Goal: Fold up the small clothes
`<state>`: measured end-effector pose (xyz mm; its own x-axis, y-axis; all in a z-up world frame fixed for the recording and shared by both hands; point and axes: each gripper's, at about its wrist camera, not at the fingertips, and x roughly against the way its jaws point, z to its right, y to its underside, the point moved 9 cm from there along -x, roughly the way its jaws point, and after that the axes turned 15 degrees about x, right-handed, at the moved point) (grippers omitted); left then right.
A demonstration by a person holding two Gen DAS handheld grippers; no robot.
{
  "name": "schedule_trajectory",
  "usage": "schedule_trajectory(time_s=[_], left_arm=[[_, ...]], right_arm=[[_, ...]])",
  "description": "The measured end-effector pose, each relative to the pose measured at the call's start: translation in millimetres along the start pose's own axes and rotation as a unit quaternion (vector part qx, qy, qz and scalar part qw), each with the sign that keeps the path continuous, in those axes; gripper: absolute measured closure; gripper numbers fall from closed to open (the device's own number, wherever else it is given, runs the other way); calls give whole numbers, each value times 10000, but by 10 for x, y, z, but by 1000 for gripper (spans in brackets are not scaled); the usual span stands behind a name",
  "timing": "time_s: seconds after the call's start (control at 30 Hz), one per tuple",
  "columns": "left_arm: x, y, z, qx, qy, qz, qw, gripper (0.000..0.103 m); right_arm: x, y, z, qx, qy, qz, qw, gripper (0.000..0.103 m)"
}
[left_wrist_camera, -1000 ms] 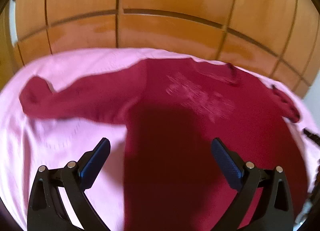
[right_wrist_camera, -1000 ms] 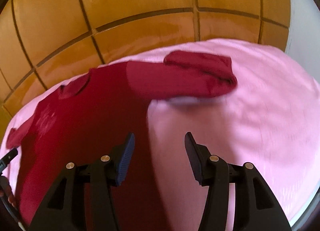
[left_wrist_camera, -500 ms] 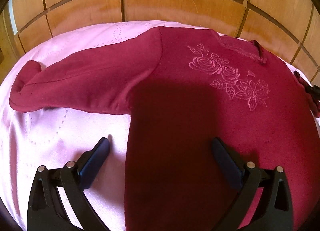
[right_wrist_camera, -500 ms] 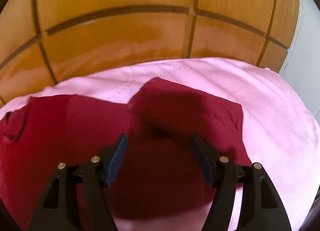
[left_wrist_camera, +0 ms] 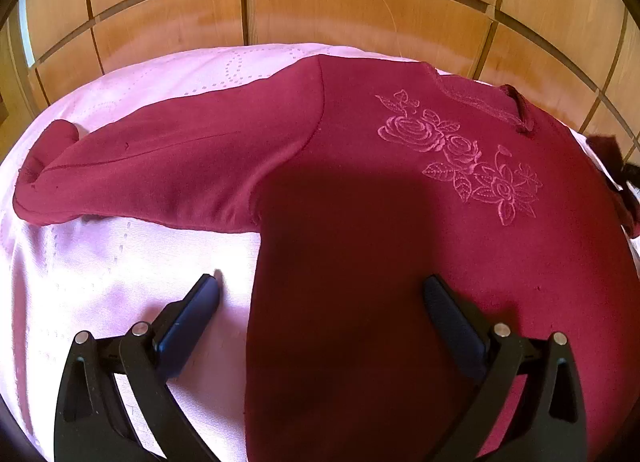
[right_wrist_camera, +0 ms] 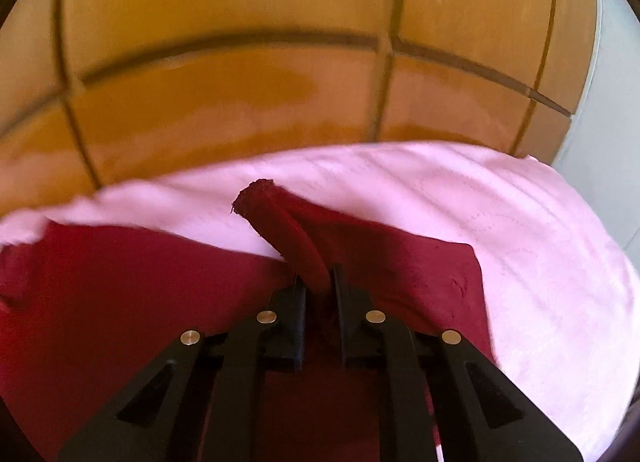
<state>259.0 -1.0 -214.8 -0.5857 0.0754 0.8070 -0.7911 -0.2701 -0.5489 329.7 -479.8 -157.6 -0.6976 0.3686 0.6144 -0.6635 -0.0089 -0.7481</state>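
A dark red long-sleeved top (left_wrist_camera: 400, 222) with pink embroidered roses (left_wrist_camera: 460, 154) lies flat on a pink cloth (left_wrist_camera: 100, 270). Its one sleeve (left_wrist_camera: 160, 178) stretches out to the left in the left wrist view. My left gripper (left_wrist_camera: 324, 294) hovers open low over the top's side edge, one finger over the pink cloth, the other over the red body. In the right wrist view my right gripper (right_wrist_camera: 318, 282) is closing its jaws on a pinched ridge of the other sleeve (right_wrist_camera: 288, 230), whose cuff end sticks up ahead of the fingertips.
A wooden panelled wall (left_wrist_camera: 320, 2) rises right behind the pink cloth. A pale wall (right_wrist_camera: 608, 102) shows at the far right in the right wrist view. The pink cloth (right_wrist_camera: 520, 222) spreads beyond the sleeve on the right.
My right gripper moved over the right sleeve and closed on a fold of it, which now stands up. My left gripper sank closer to the top and then held still, open.
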Motion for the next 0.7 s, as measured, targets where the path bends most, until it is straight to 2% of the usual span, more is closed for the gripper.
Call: schedule_trajectory(time_s=[0.13,0.33,0.47,0.6,0.67,0.7], left_arm=[[-1,2,1,3,2,-1,10000,2],[12,6,-11,27,38,-13,10000,2],[16,7,-15,31,44,-13,10000,2],[15,6,-14,28,40,-11,10000,2],[18,4,-14,15,25,-11,10000,2],[18,0,-14,16,27,-14,10000,2]], right_arm=[[419,-225,-580,41,-796,443,9958,92],[840,-402,-1606,307,-1801,743,9804,92],[857,-313,-2274,604,-2200,614,9717,92],[714,-66,-2655,758,-2399,252,9675,92],[639,57,-2722,765,-2564,32,9635,80],[659,98,-2724,687,-2743,-7,9592,66]])
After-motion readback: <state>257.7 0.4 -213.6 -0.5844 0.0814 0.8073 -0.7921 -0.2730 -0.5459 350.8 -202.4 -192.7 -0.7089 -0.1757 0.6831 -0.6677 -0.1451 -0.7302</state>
